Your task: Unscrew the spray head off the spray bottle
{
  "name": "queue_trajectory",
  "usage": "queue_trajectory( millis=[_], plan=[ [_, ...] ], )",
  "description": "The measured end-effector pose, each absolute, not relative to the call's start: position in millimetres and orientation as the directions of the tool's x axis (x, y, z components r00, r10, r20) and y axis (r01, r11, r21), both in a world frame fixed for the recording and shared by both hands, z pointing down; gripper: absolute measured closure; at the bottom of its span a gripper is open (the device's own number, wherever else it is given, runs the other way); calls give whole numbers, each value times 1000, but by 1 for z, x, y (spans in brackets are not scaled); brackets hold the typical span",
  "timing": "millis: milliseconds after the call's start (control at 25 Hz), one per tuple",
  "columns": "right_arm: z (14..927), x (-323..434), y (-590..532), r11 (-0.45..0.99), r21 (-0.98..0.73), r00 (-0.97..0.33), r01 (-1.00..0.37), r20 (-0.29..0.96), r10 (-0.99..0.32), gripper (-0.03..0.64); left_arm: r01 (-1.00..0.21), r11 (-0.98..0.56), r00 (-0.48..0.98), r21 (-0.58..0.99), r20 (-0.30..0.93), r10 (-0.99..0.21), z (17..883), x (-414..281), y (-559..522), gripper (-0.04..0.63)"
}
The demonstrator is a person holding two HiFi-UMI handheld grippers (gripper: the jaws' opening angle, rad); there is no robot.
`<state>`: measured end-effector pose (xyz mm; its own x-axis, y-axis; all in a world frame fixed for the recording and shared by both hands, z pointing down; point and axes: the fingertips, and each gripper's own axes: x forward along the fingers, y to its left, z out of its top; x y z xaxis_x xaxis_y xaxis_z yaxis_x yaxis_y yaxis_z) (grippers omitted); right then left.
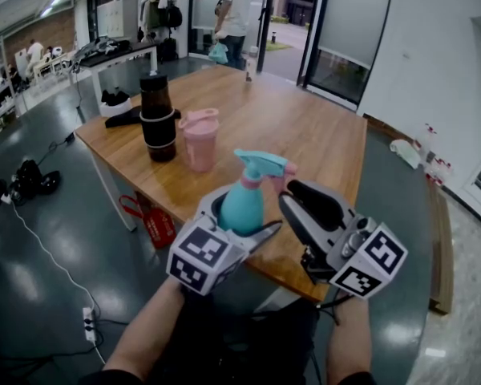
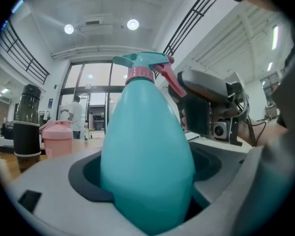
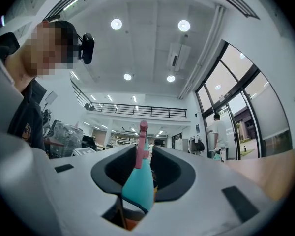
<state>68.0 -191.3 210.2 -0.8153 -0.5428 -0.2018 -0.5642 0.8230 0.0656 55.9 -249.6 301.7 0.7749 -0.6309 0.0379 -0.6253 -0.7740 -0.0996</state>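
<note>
Holding spray bottle (image 1: pixel 242 204) upright over the near counter (image 1: pixel 305 127) edge: left gripper (image 1: pixel 242 220) jaws clamped round its teal body, right gripper (image 1: pixel 291 192) jaws pinching the spray head (image 1: pixel 260 165).

Wooden table (image 1: pixel 305 127), light brown top, pale legs, standing on a dark floor. On the top, left half: tall black cup (image 1: pixel 158 119) upright; pink lidded cup (image 1: pixel 200 139) upright just beside it on its right, nearer the middle; a flat black item (image 1: pixel 127 118) lies at the left edge against the black cup's base, type not discernible. A small upright item (image 1: pixel 248 65) stands at the far corner, too small to identify.
</note>
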Motion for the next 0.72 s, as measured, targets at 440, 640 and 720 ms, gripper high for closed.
queue_trajectory(
  millis=[440,640,720],
  plan=[
    [207,90,-209,754,-6,-729,-657,-248,-638,506,-669,-736,736,-100,48,-675,302,52,-255,152],
    [197,72,-187,812,-26,-779,-583,-267,-568,506,-709,-698,695,-106,69,-716,307,46,-265,152],
    [202,55,-187,822,-15,-802,-569,-208,-559,506,-717,-687,684,-117,74,-726,308,46,-266,152]
  ],
)
